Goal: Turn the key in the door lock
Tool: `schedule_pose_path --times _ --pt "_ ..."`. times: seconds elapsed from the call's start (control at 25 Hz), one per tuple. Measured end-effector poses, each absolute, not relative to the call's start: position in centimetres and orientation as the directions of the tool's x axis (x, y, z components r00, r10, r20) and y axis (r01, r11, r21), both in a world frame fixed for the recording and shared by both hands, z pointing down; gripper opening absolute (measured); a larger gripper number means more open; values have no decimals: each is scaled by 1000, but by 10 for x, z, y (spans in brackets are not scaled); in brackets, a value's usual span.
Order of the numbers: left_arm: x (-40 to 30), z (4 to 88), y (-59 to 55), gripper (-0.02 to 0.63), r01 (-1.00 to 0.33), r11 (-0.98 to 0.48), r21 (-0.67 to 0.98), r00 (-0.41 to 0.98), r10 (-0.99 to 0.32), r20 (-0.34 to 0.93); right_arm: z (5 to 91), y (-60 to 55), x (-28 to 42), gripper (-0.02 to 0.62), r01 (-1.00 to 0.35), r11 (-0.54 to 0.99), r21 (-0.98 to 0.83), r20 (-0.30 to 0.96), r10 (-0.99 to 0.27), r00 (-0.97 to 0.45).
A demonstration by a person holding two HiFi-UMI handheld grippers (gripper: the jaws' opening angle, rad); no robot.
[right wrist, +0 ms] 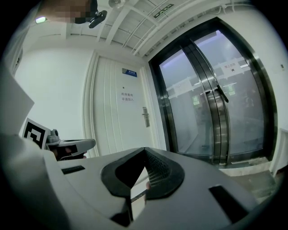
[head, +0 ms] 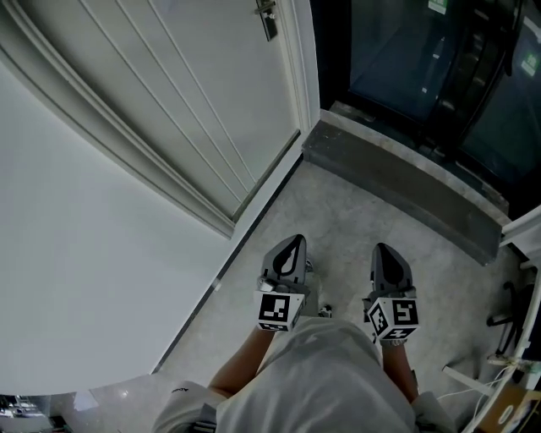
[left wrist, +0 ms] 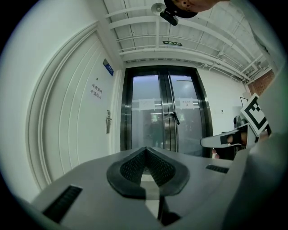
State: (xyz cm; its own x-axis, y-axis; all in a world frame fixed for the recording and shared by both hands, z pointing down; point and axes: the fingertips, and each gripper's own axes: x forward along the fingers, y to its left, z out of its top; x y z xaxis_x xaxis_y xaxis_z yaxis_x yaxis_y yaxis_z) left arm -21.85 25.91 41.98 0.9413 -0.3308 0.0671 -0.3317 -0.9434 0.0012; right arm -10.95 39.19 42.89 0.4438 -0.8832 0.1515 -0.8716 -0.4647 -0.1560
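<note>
Short of door lock [right wrist: 145, 117] | left gripper [left wrist: 145, 149], right gripper [right wrist: 144, 150]: jaws pressed together | key unseen; likely small, stiff, slick, so you pinch its bow.

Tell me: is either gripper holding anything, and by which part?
Nothing clearly held. Left gripper is shut and empty; right gripper is shut, an unidentifiable sliver low between its jaws.

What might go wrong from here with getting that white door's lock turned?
1. The left gripper and right gripper are both shut; they would have to open before pinching a key, or they may just knock it.
2. The door handle is far off and small; no key can be made out there, so aiming is uncertain.
3. The raised step beside the door could catch a foot.
</note>
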Motion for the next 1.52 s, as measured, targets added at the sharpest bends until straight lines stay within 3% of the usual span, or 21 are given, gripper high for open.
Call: schedule_pose_path --times 1.08,1.52 --pt "-23 413 97 8 -273 -962 4 962 -272 35 423 227 75 2 -854 -502 -134 158 -862 482" --pt "1 412 31 9 -329 -944 6 944 -329 28 427 156 102 2 -883 -450 -132 161 -889 429"
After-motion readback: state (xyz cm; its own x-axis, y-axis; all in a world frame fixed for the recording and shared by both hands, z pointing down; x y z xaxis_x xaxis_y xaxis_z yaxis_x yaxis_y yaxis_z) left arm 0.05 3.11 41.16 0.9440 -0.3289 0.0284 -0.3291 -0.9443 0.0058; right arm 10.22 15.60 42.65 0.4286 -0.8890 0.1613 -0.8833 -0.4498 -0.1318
